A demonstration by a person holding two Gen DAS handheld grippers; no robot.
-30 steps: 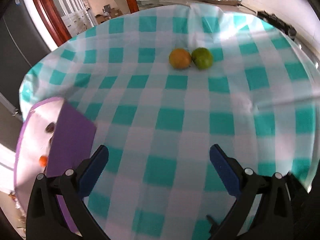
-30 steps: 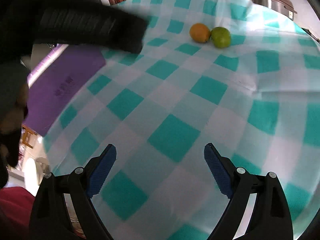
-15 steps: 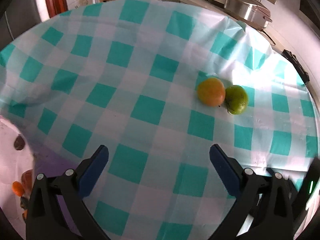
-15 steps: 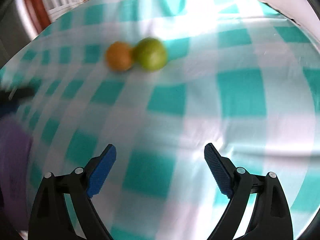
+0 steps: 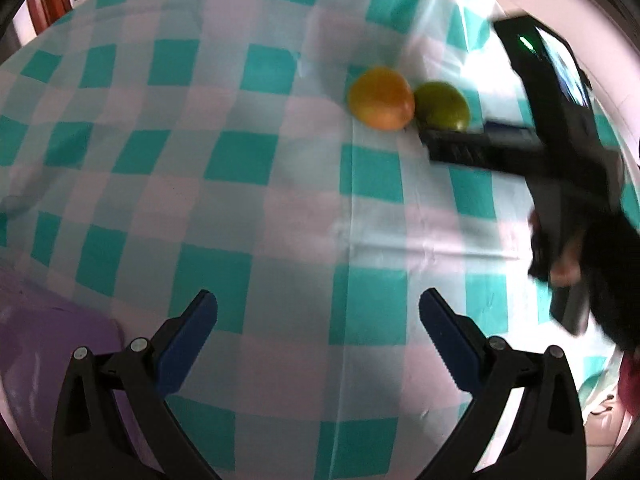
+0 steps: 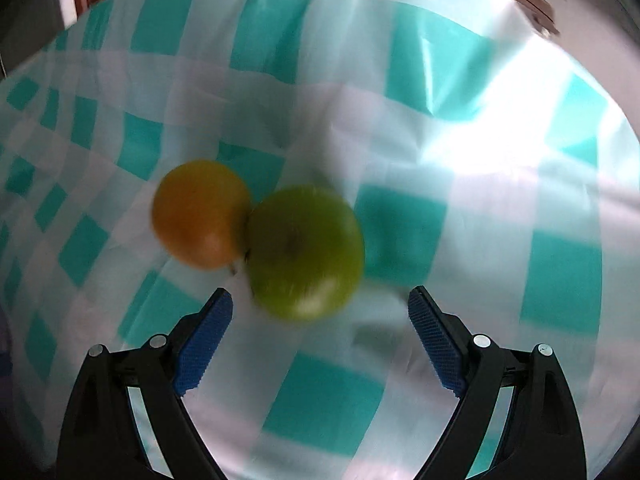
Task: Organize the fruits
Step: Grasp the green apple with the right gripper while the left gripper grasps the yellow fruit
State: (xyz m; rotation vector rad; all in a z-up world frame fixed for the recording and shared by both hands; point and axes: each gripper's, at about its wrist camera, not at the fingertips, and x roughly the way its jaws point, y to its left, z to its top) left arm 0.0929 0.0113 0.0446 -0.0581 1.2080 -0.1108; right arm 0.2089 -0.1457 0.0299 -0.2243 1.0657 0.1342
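An orange fruit (image 5: 381,98) and a green fruit (image 5: 441,105) lie touching on the teal-and-white checked tablecloth (image 5: 256,208). In the right wrist view the green fruit (image 6: 305,252) sits just beyond my open right gripper (image 6: 320,316), roughly centred between its blue pads, with the orange fruit (image 6: 200,213) to its left. The right gripper also shows in the left wrist view (image 5: 472,142), right by the green fruit. My left gripper (image 5: 318,326) is open and empty, well short of both fruits.
A purple-rimmed container (image 5: 52,340) lies at the lower left of the left wrist view, beside the left gripper. The person's hand (image 5: 568,264) holds the right gripper at the right. A crease in the cloth (image 5: 348,208) runs down the middle.
My right gripper has moved fast toward the two fruits, which now loom large just ahead of its jaws. My left gripper has swung right and closer; the right gripper has entered its view.
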